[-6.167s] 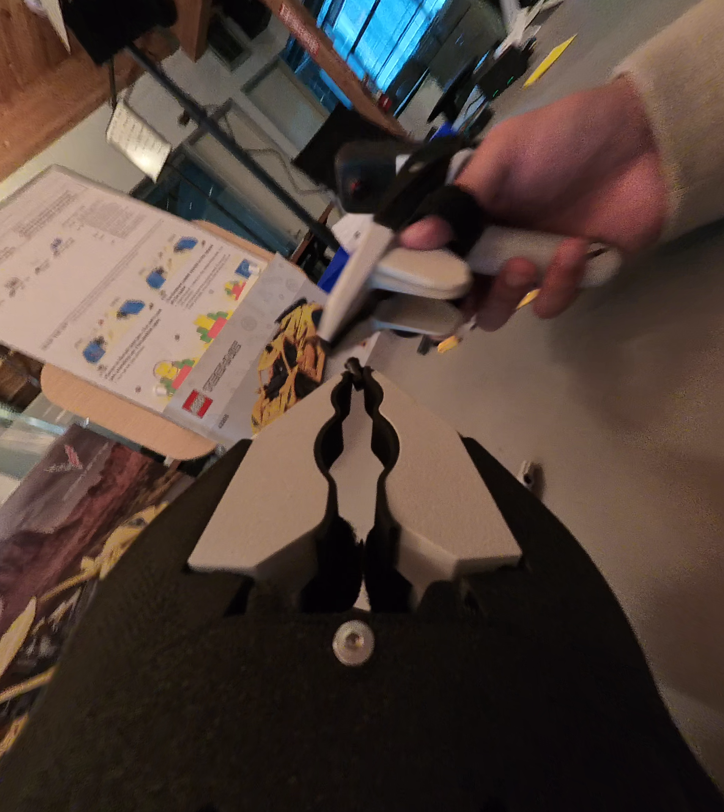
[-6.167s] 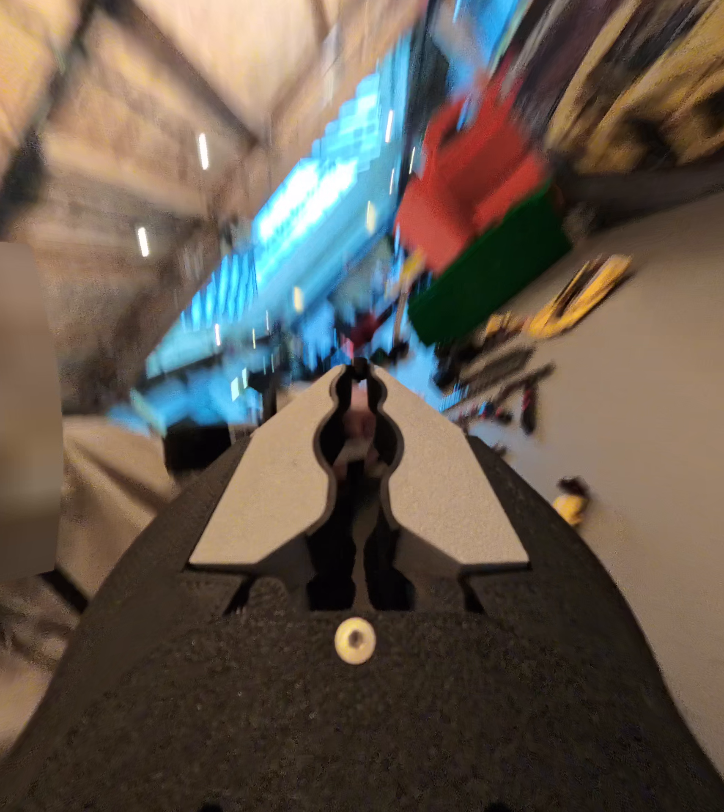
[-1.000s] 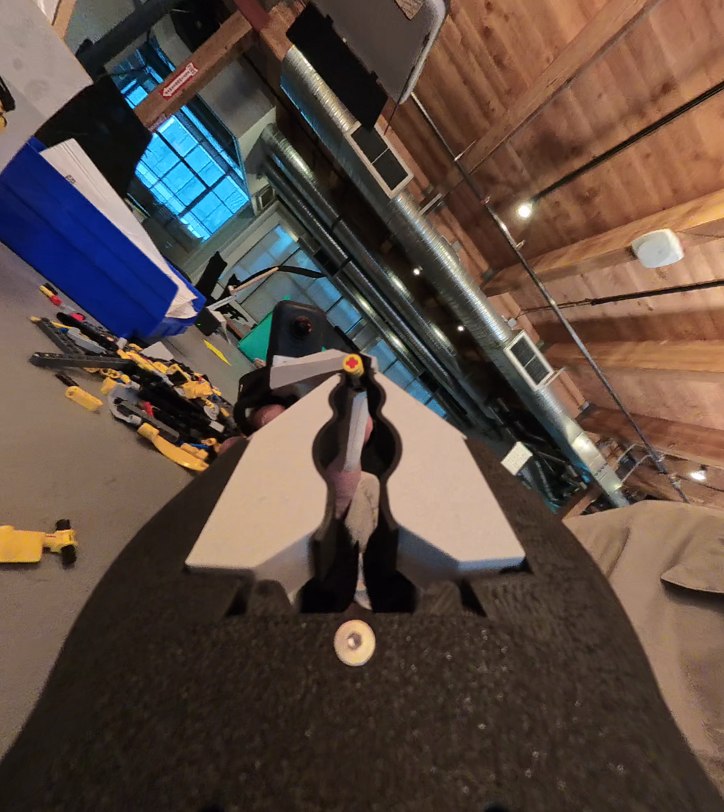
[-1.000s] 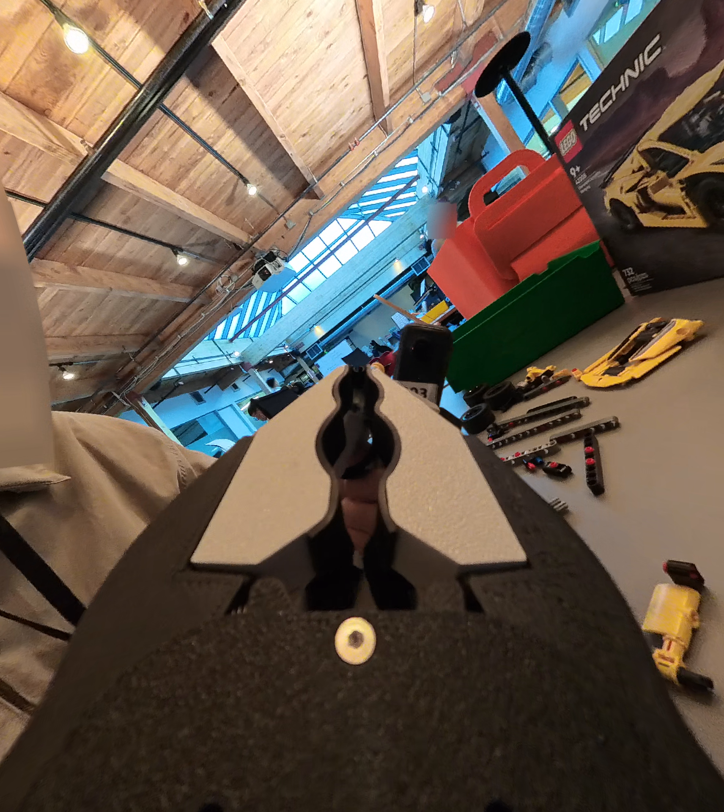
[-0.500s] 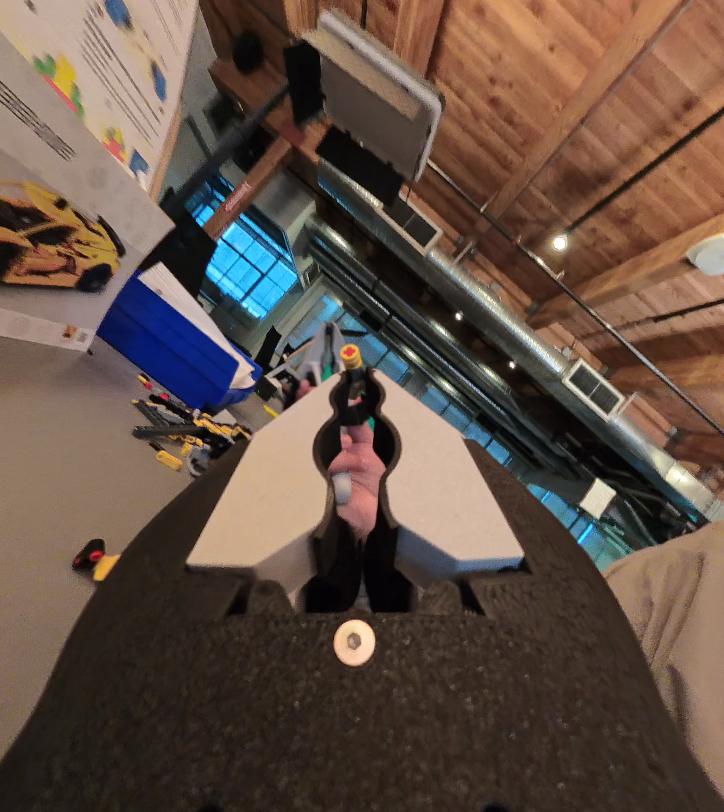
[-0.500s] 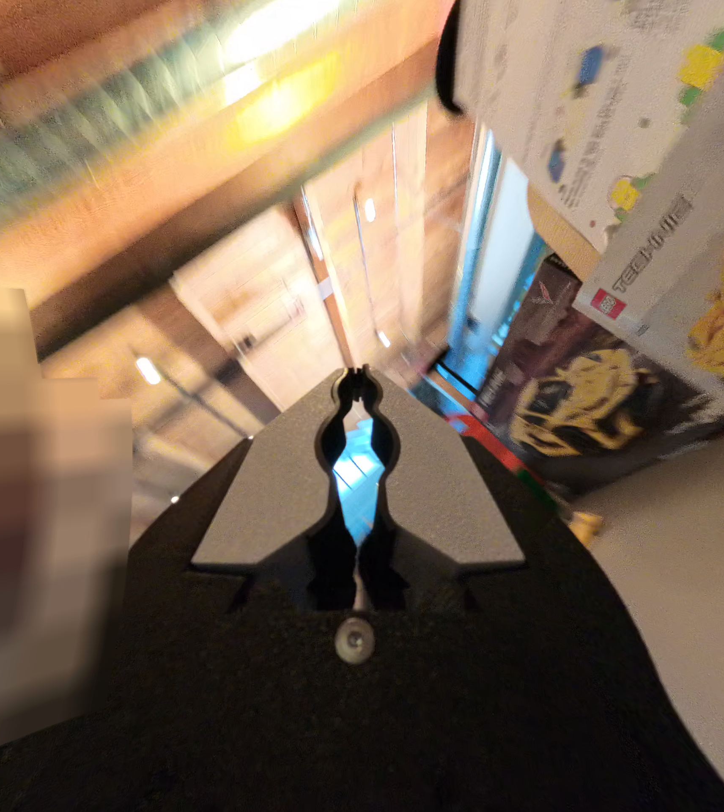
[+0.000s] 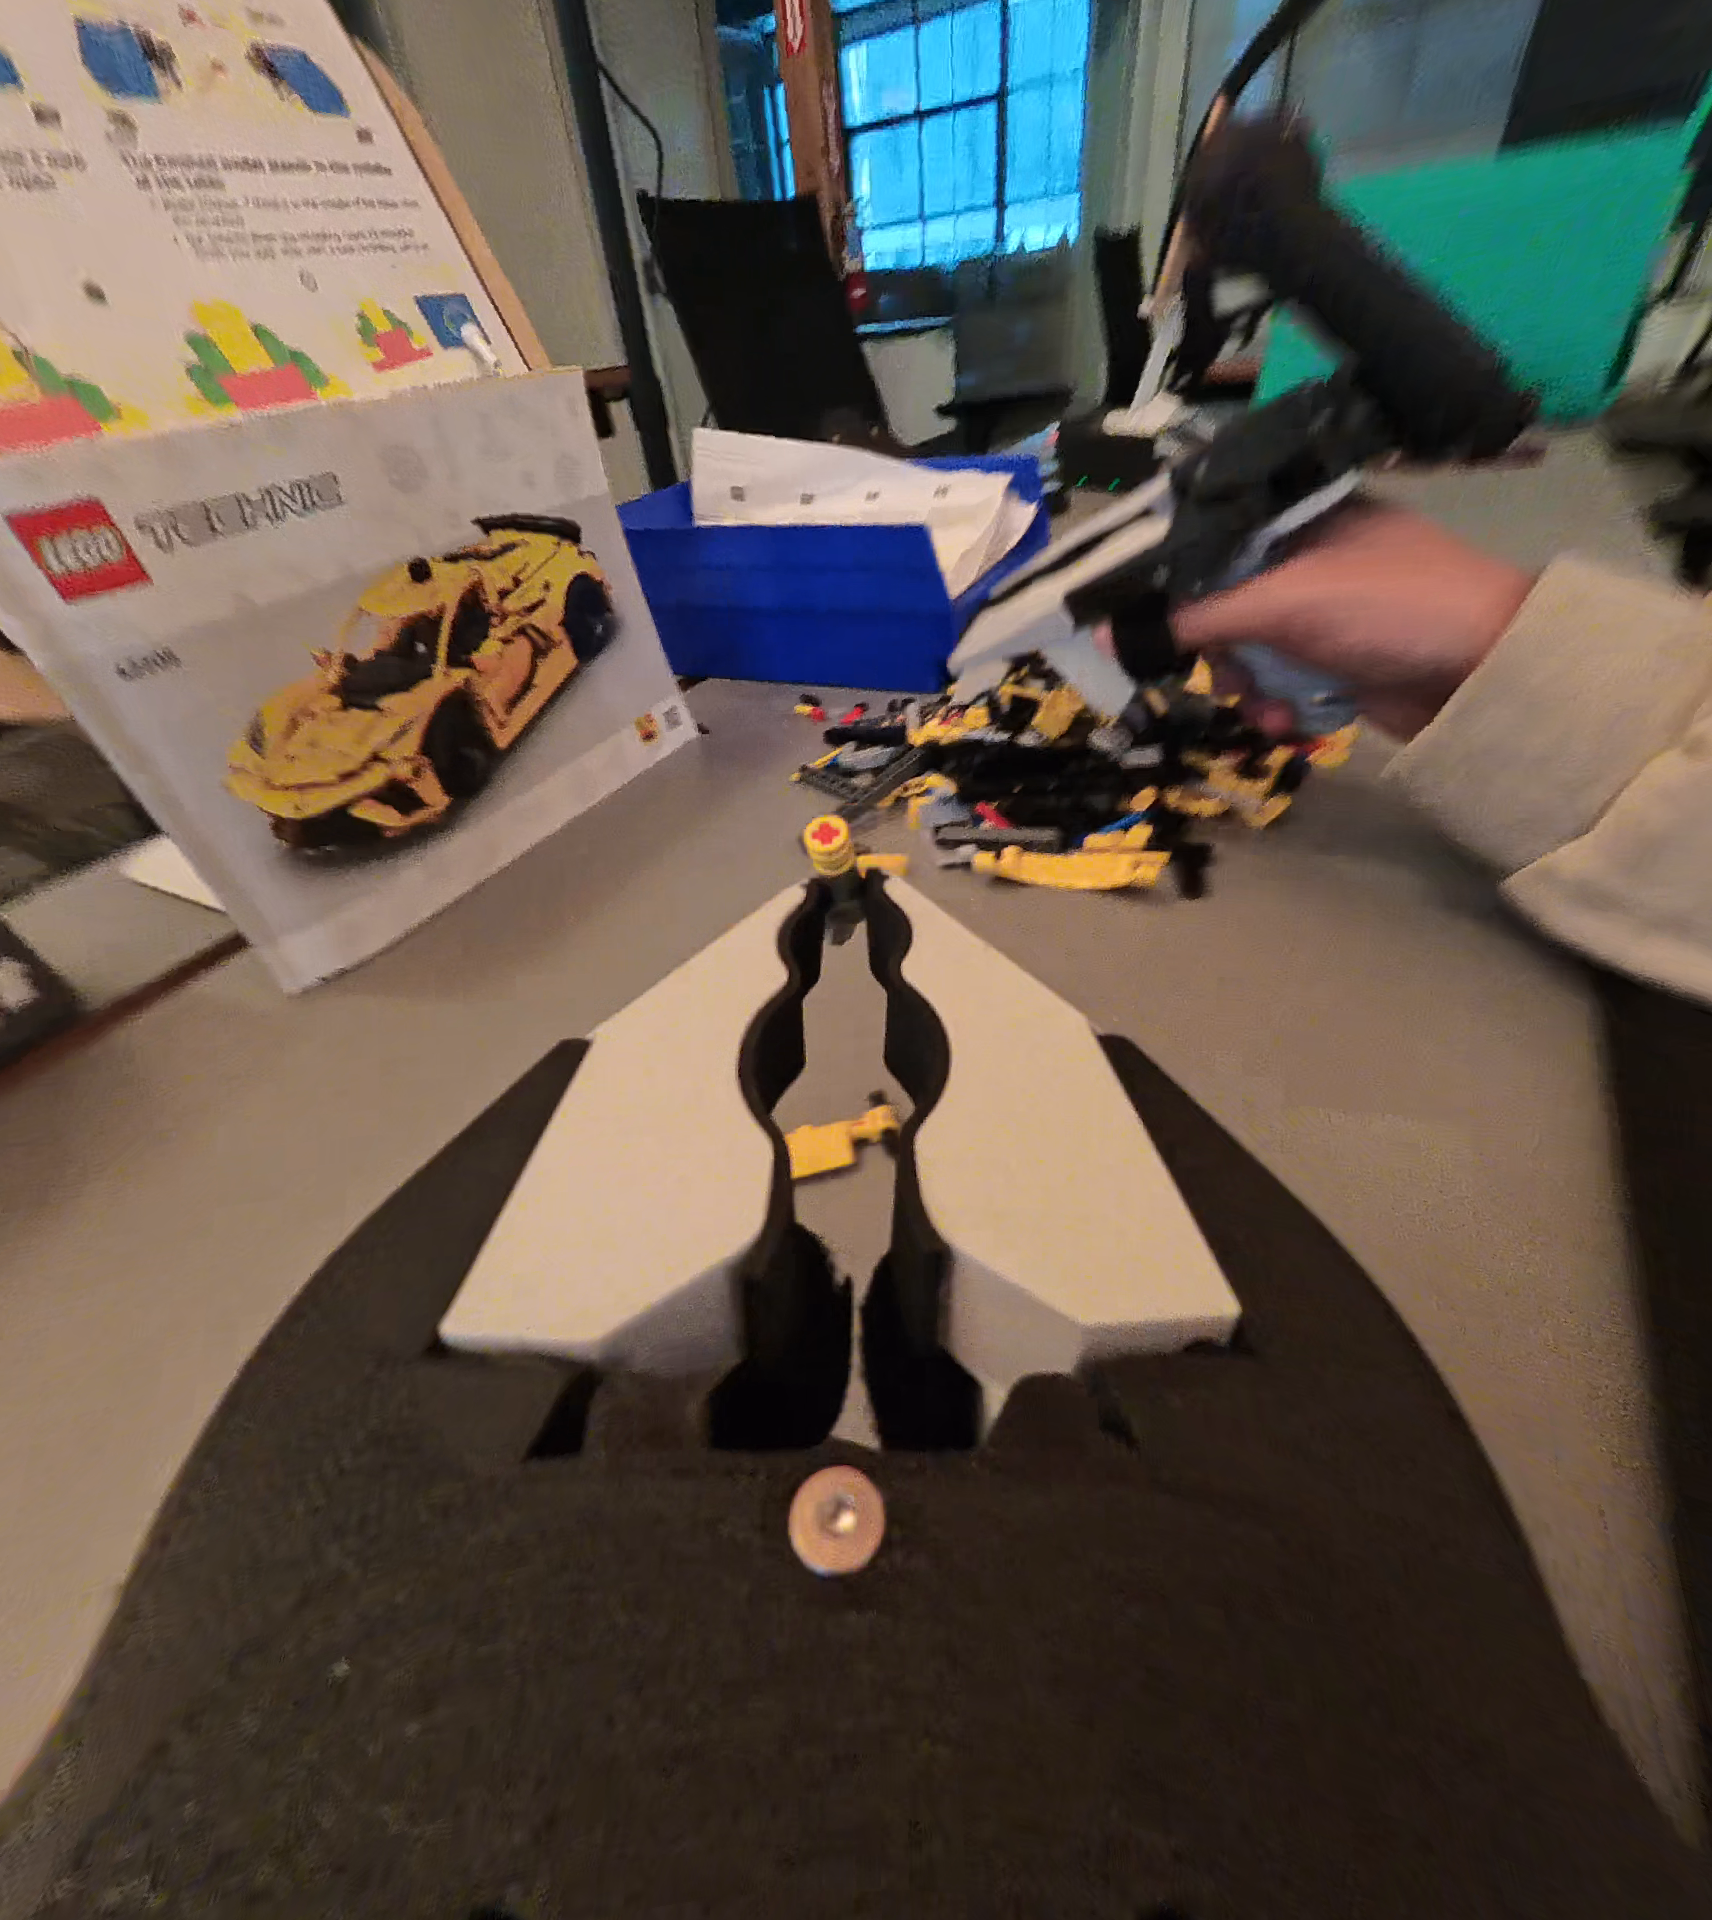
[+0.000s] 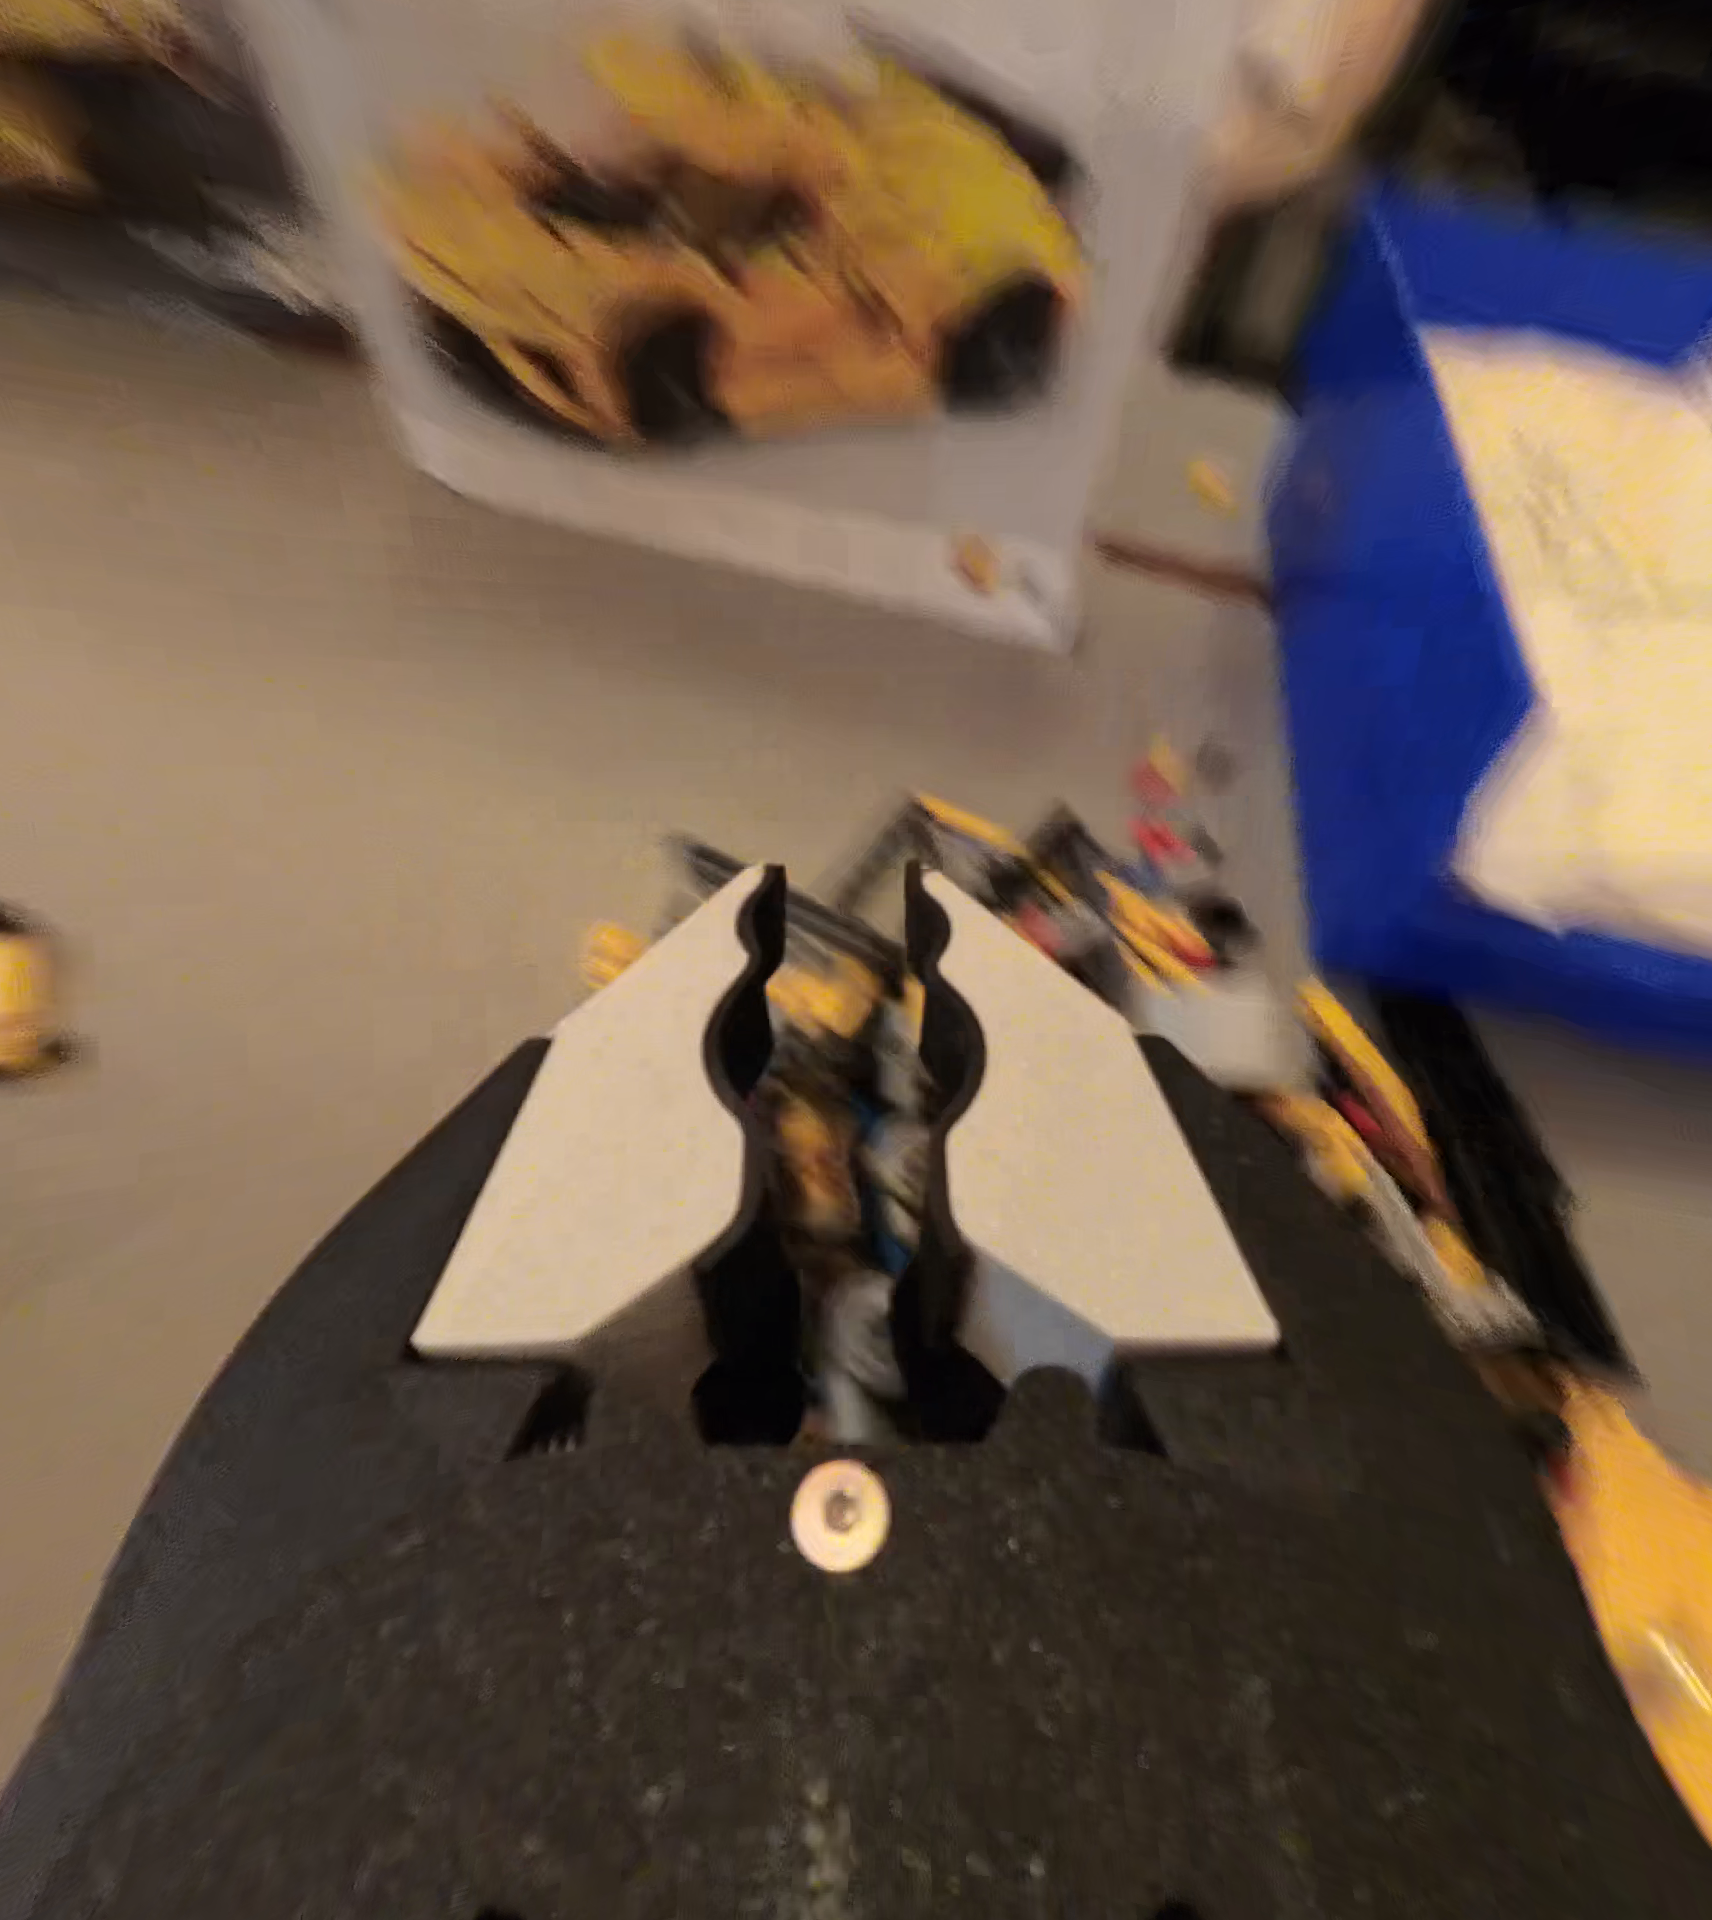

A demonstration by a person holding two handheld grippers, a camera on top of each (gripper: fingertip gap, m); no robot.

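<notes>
Left gripper (image 7: 836,894): my jaws are clenched on a small yellow piece with a red-cross end (image 7: 828,844), held above the grey bench (image 7: 1299,1039).
Right gripper (image 8: 839,883): my jaws are parted and grip nothing, just over the pile of yellow and black pieces (image 8: 1132,935).
Around: a blue bin (image 7: 810,603) holding papers stands behind the pile; an instruction booklet with a yellow car (image 7: 343,665) is propped to the left.
Below my left jaws: a loose yellow piece (image 7: 836,1141) lies on the bench.

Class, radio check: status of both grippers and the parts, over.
Left gripper shut on yellow pin. Right gripper open over parts pile, holding nothing. Blue bin beside pile.
</notes>
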